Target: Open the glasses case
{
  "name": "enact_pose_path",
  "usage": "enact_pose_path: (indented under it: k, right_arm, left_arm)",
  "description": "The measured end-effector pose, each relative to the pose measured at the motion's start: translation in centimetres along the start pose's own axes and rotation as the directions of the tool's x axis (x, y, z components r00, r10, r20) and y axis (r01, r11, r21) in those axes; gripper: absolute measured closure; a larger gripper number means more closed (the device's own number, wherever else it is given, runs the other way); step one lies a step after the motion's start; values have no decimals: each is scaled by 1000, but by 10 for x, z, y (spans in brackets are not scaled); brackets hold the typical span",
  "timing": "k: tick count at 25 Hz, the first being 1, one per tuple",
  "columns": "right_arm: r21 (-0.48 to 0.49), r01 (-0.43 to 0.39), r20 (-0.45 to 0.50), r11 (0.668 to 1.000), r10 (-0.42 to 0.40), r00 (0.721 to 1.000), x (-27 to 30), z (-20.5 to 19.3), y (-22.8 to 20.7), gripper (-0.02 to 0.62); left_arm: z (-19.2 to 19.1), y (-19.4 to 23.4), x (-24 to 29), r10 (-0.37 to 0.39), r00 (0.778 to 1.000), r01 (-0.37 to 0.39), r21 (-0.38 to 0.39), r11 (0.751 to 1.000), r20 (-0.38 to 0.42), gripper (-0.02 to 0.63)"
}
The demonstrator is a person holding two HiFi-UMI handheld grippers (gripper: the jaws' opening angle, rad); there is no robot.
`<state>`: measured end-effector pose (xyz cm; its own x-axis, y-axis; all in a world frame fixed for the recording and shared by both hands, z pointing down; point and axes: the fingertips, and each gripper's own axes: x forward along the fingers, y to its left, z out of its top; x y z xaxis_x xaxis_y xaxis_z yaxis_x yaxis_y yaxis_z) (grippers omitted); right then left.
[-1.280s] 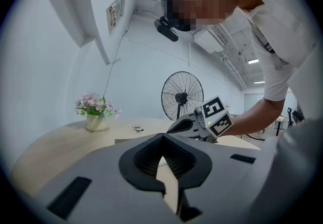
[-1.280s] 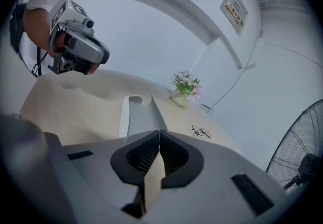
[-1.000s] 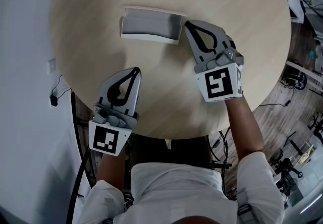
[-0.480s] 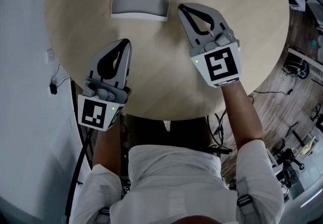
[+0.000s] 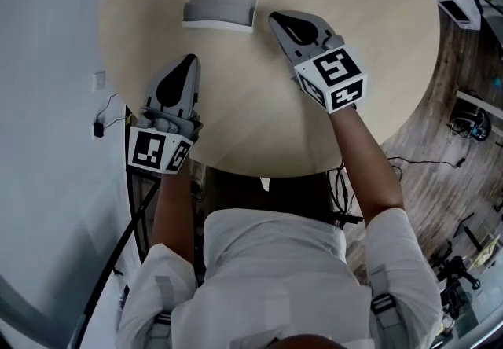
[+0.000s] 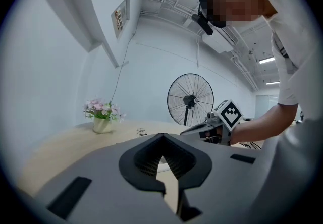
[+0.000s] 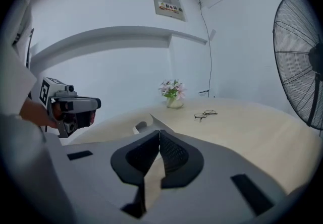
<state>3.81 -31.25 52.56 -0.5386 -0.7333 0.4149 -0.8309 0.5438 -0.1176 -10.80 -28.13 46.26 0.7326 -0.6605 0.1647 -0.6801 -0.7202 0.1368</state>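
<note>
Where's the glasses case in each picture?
Head view: glasses case near the top, left of middle.
Left gripper view: only a white sliver behind the jaws, probably it.
Right gripper view: left of middle, just above the jaws.
Shared landmark: the round wooden table.

The left gripper (image 5: 189, 60) sits at ten o'clock in the head view, its tips pointing to twelve. Its jaws are closed tip to tip with nothing between them. The right gripper (image 5: 275, 20) lies toward one o'clock and is aimed at eleven, its jaws likewise pressed together and empty. Both bare forearms reach forward from white sleeves, the right arm (image 5: 365, 163) stretched farther than the left arm (image 5: 169, 214).
</note>
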Motion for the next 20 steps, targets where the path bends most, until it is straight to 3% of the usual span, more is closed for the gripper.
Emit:
enact_pose_path:
  k: [7,12,20]
  right_arm:
    - [54,-56,93,997,51,994,-60,46,2,571]
    - [71,-123,209,990,106,972,-121,97,10,571]
    - [-1,-149,338,989,141,930,-222,172,23,571]
  left_arm:
    - [38,-29,-15,38,999,-38,-30,999,7,594]
    - [82,-58,-26,41,999,-40,-55,998,30,594]
    - [161,-112,-51,-8,993,13,-40,999,116,594]
